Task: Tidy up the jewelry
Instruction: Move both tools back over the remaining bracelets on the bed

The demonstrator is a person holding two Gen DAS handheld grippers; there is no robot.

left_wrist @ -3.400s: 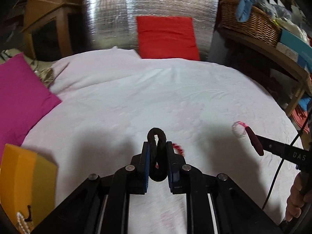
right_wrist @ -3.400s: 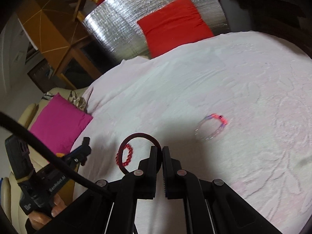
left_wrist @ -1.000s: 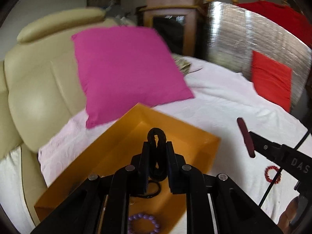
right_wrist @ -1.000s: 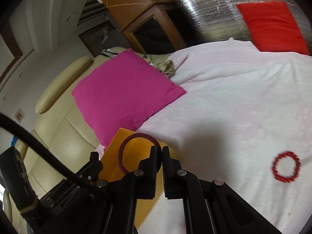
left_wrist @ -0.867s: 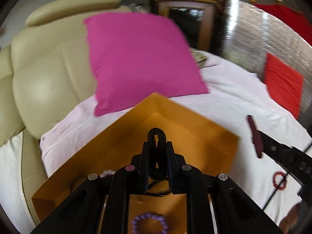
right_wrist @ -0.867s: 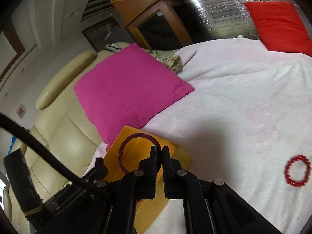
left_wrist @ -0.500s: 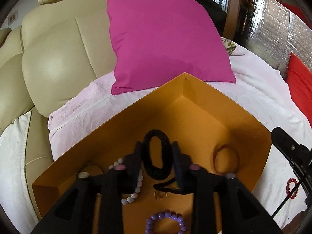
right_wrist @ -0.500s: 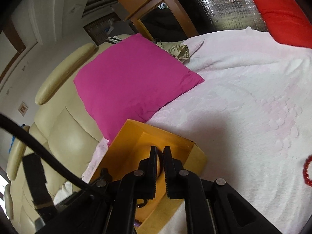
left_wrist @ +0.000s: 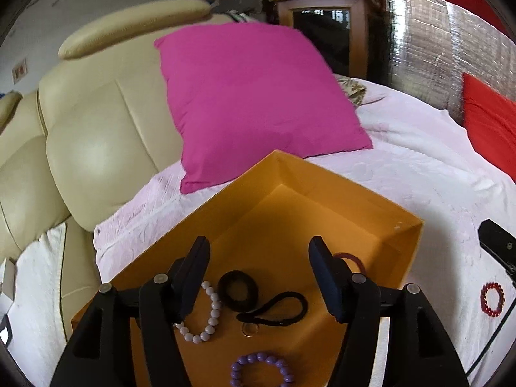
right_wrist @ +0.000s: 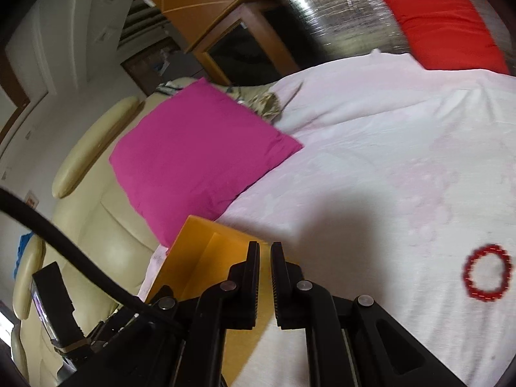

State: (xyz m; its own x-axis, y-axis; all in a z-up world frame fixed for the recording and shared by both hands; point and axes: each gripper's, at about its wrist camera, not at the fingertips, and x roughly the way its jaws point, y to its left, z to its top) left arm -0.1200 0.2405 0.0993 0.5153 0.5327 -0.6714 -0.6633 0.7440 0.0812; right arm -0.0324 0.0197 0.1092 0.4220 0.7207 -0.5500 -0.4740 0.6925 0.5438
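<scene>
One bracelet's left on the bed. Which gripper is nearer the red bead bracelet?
Right. The right gripper is beside the red bead bracelet; the left gripper, jaws opening, hangs over the orange box.

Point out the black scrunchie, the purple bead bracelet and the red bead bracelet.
black scrunchie [left_wrist: 238,291], left wrist view, ring's left band.
purple bead bracelet [left_wrist: 240,362], left wrist view, left beads.
red bead bracelet [right_wrist: 468,272], right wrist view, left arc.

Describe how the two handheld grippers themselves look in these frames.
Both are matte black linkage frames with silver pivot pins. The left gripper has flat dark finger pads with a bluish tint. The right gripper has ribbed pads on its inner faces. A thick black cable crosses the right wrist view.
</scene>
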